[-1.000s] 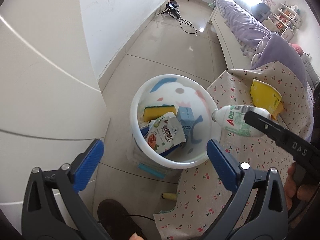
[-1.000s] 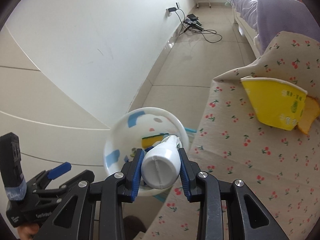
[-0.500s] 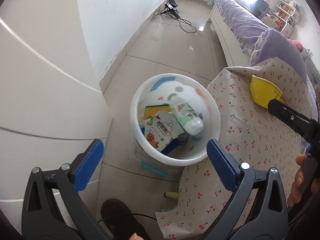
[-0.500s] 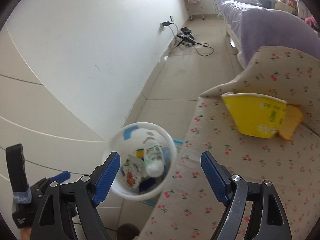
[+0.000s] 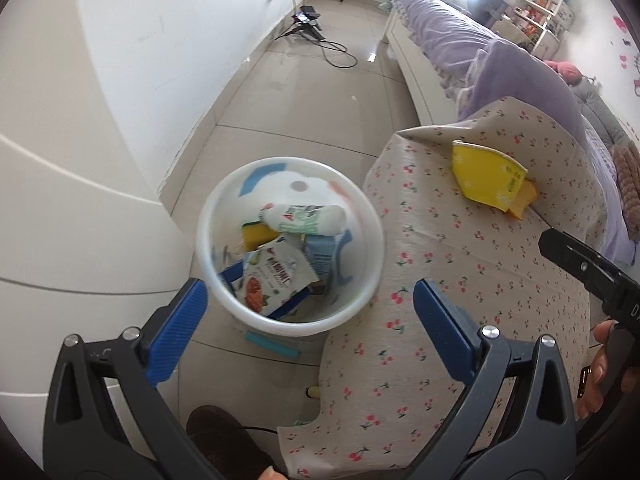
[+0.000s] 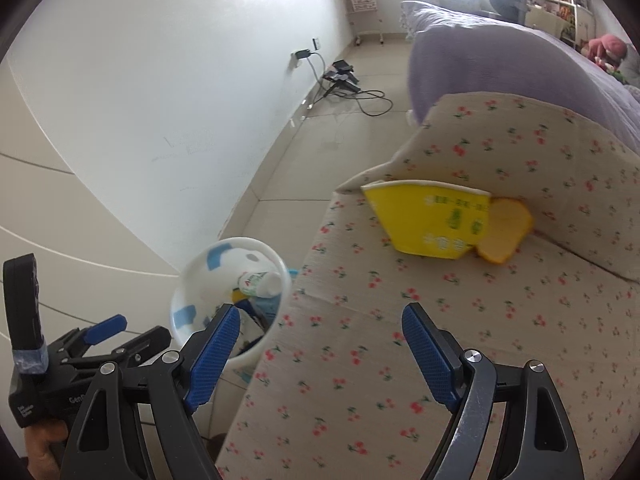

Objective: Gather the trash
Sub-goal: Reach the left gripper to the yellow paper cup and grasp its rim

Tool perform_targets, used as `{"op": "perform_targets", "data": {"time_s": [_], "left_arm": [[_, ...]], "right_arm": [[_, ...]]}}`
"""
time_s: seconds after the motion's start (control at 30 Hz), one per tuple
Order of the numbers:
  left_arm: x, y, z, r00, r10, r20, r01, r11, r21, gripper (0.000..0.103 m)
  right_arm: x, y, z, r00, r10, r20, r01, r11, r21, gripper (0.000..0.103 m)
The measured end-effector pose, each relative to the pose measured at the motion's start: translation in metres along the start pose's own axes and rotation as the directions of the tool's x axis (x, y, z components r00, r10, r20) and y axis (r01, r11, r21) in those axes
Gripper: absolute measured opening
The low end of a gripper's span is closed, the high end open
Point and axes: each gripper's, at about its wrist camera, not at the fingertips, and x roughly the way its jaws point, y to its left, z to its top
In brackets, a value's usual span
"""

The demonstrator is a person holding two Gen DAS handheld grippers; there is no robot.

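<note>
- Right gripper (image 6: 320, 354): we find its jaws wide apart and empty, over the cloth (image 6: 460, 320).
- Left gripper (image 5: 310, 324): likewise agape, nothing held, above the bin (image 5: 372, 240).
- Done: bottle (image 5: 304, 220), sponge (image 5: 258, 236), pouch (image 5: 276, 276) and carton (image 5: 320, 258) lie in the bin.
- Left: yellow cup (image 6: 436, 220) and wedge (image 6: 506, 228) on the cloth.
- Room: we judge the way clear; the bin stands just beside the cloth's edge.

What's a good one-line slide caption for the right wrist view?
Open, empty right gripper over cherry-print cloth, yellow carton ahead, white bin holding trash at left.
</note>
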Motion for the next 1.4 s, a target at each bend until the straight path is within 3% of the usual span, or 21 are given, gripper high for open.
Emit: {"op": "perform_targets", "data": {"time_s": [0.7, 0.93, 1.13, 1.4], "left_arm": [[0.012, -0.066, 0.011, 0.999, -0.033, 0.015, 0.032, 0.995, 0.094, 0.102], [0.009, -0.081, 0.029, 0.988, -0.075, 0.132, 0.064, 0.994, 0.087, 0.102], [0.022, -0.094, 0.045, 0.972, -0.148, 0.180, 0.142, 0.989, 0.046, 0.102], [0.058, -0.125, 0.066, 0.963, -0.171, 0.206, 0.183, 0.982, -0.040, 0.102]], "right_arm": [[-0.030, -0.079, -0.002, 0.998, -0.067, -0.001, 0.066, 0.992, 0.105, 0.085], [-0.036, -0.121, 0.018, 0.994, -0.107, 0.004, 0.105, 0.981, 0.161, 0.085], [-0.018, -0.152, 0.033, 0.992, -0.119, -0.030, 0.123, 0.968, 0.220, 0.085], [0.010, -0.187, 0.038, 0.990, -0.114, -0.088, 0.136, 0.938, 0.318, 0.085]]}}
